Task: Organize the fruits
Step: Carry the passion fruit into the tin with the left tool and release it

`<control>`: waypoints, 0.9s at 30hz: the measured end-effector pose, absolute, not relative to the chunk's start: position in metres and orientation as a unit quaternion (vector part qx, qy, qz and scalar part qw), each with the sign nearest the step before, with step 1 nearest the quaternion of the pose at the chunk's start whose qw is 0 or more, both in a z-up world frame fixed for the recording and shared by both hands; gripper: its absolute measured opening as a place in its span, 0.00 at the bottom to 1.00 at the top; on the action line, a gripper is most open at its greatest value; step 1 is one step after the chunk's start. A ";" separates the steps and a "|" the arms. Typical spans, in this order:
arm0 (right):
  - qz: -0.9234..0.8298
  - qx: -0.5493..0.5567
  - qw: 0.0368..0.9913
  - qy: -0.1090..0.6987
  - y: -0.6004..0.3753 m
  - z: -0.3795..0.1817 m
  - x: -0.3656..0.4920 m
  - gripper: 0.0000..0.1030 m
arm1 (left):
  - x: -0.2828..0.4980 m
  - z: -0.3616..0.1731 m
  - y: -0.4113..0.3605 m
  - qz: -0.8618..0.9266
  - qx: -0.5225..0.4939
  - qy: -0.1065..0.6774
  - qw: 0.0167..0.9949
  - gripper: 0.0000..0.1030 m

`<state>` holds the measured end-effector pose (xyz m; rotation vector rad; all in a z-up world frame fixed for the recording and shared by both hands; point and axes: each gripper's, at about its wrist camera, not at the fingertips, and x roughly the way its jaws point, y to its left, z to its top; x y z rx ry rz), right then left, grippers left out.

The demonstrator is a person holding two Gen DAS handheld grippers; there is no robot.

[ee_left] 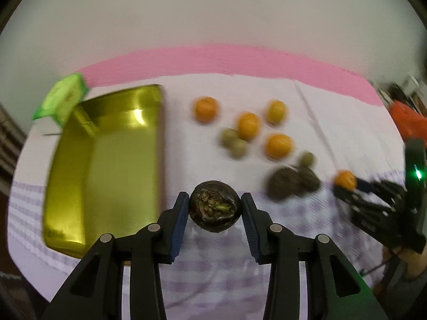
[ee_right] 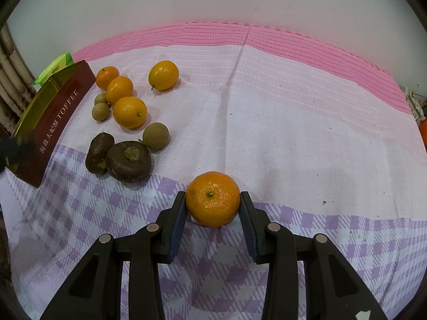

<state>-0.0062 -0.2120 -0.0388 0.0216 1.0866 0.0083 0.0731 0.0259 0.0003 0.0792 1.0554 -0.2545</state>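
Grippers are both holding fruit over the cloth-covered table. Left gripper point(ee_left: 215, 208) is pinching a dark brown water chestnut point(ee_left: 215, 206) between its blue pads point(ee_left: 181, 222), jaws part closed to the width of the fruit, pads touching it on both sides. It is hanging just right of the gold tin tray point(ee_left: 106, 165), near the tray's right rim, above the purple-checked part of the tablecloth point(ee_left: 202, 274). Tray is lying open side up at the left; a green packet point(ee_left: 62, 98) is sitting at its far left corner.

Right gripper point(ee_right: 213, 202) is clamping an orange mandarin point(ee_right: 212, 198), stem end facing the camera, jaws part closed, both pads pressing against its sides. From the left wrist view the right gripper point(ee_left: 344, 186) is showing at the far right edge with the mandarin point(ee_left: 345, 180) at its tips, blurred.

Loose fruit is lying on the cloth between the tray and the right gripper: four small oranges point(ee_right: 130, 112) in a loose group, three round greenish-brown longans, two point(ee_right: 101, 112) touching each other beside the oranges and one point(ee_right: 155, 136) just behind the chestnuts. Two more dark water chestnuts point(ee_right: 129, 164) are lying touching each other, near the tin's side. Tin's maroon side wall point(ee_right: 57, 122) is reading TOFFEE in the right wrist view.

Left wrist view is motion-blurred, so fine detail on the far fruit is unclear. A pink band point(ee_right: 293, 45) is running along the cloth's far edge against a pale wall.
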 end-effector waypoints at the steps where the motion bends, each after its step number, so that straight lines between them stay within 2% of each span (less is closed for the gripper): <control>1: 0.003 0.009 0.856 0.517 -0.212 -0.039 -0.006 0.35 | 0.078 0.002 0.038 -0.107 0.034 0.500 0.859 0.40; 14: 0.001 0.004 0.855 0.518 -0.210 -0.039 -0.006 0.35 | 0.109 -0.033 0.154 0.013 0.007 0.538 0.843 0.40; 27: -0.005 -0.002 0.855 0.518 -0.206 -0.035 -0.006 0.35 | 0.105 -0.058 0.159 0.015 0.024 0.566 0.824 0.40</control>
